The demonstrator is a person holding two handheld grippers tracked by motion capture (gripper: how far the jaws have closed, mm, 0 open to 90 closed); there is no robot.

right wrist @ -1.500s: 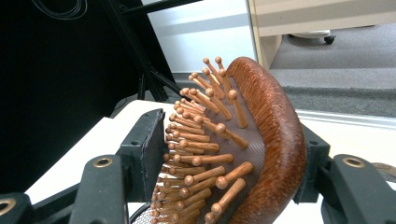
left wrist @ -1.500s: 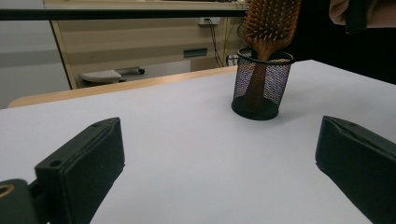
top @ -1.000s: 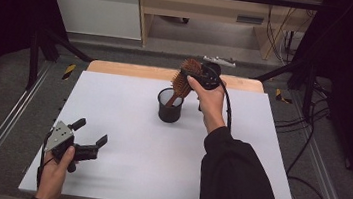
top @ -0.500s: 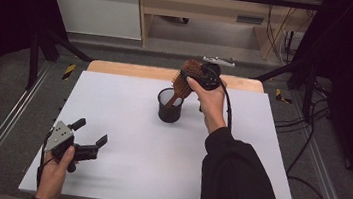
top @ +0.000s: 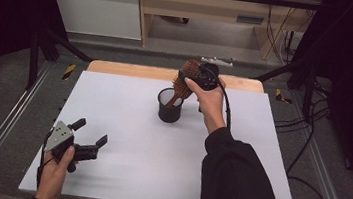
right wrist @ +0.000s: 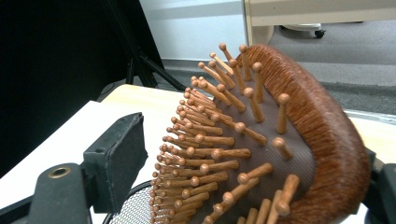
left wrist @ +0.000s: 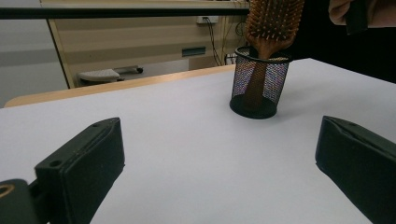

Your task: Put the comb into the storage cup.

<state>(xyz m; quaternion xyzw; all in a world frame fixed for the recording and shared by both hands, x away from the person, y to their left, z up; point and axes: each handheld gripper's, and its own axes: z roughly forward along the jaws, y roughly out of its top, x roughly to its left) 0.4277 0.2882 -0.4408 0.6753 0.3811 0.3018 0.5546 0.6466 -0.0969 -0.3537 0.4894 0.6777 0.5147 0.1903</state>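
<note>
The hairbrush (right wrist: 261, 154) stands handle-down in the black mesh cup (top: 169, 106), its bristled head leaning out over the rim. In the right gripper view that head sits between the jaws of the right gripper (top: 202, 78): the left jaw stands clear of the bristle tips with a gap showing, while the right jaw is mostly hidden behind the wooden back of the brush, so contact on that side cannot be made out. The jaws have just been opening, with the brush head between them. From above, the person's hand covers most of this gripper, and its cable runs back along the sleeve. In the left gripper view the handle shows through the mesh, down to the cup's base, and the top of the head is cut off. The cup stands on the white table (top: 156, 167), toward its far edge. The left gripper (top: 79, 141) rests near the table's near left corner, jaws wide apart with nothing between them, well apart from the cup.
</note>
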